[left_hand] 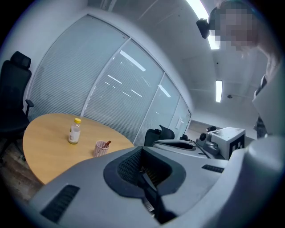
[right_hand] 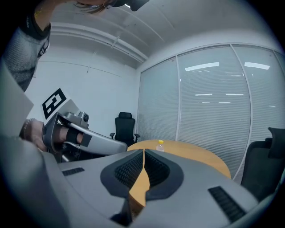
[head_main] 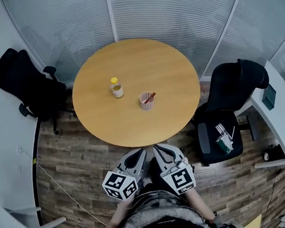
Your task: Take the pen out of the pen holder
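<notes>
A pink pen holder (head_main: 147, 101) stands upright near the middle of the round wooden table (head_main: 168, 64), with a reddish-brown pen (head_main: 150, 96) leaning out of it to the right. The left gripper view shows the pen holder (left_hand: 101, 148) and the pen (left_hand: 107, 144) far ahead. My left gripper (head_main: 140, 152) and right gripper (head_main: 158, 148) are held side by side close to the body, short of the table's near edge. Both are shut with nothing in them. In the right gripper view the jaws hide the holder.
A small bottle (head_main: 116, 88) with a yellow cap stands left of the holder. A black office chair (head_main: 27, 83) sits at the left. Another chair (head_main: 227, 104) at the right has items on its seat. A white desk (head_main: 279, 110) is at the far right. Glass walls with blinds stand behind.
</notes>
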Action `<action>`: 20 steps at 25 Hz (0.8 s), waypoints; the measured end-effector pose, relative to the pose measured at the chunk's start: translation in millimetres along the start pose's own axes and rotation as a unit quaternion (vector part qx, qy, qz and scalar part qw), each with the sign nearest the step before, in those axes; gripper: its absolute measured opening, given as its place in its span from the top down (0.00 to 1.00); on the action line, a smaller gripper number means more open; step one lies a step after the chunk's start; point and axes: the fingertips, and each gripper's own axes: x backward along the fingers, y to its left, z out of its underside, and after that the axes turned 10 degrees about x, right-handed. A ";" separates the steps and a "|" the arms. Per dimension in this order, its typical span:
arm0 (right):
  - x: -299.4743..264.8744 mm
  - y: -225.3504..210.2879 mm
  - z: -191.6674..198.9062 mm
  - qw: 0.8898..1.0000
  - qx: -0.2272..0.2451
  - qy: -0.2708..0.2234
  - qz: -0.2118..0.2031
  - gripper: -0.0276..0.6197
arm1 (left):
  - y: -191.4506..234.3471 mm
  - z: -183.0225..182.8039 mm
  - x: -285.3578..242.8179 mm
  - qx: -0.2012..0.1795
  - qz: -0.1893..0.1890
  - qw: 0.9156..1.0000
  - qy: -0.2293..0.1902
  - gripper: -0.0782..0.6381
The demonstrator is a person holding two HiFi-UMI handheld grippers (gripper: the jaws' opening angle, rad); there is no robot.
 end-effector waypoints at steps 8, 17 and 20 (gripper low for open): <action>-48.5 -38.8 -4.0 1.000 0.003 0.002 -0.020 0.92 | 30.0 -32.6 -43.2 0.006 -0.009 1.000 -0.001 0.88; -83.9 -76.3 -5.7 0.999 0.006 0.004 -0.036 0.92 | 50.8 -59.8 -80.6 0.012 -0.021 1.000 -0.003 0.88; -94.8 -94.8 -6.9 0.999 0.007 -0.002 -0.038 0.92 | 55.3 -73.3 -98.9 0.004 -0.024 1.000 -0.009 0.88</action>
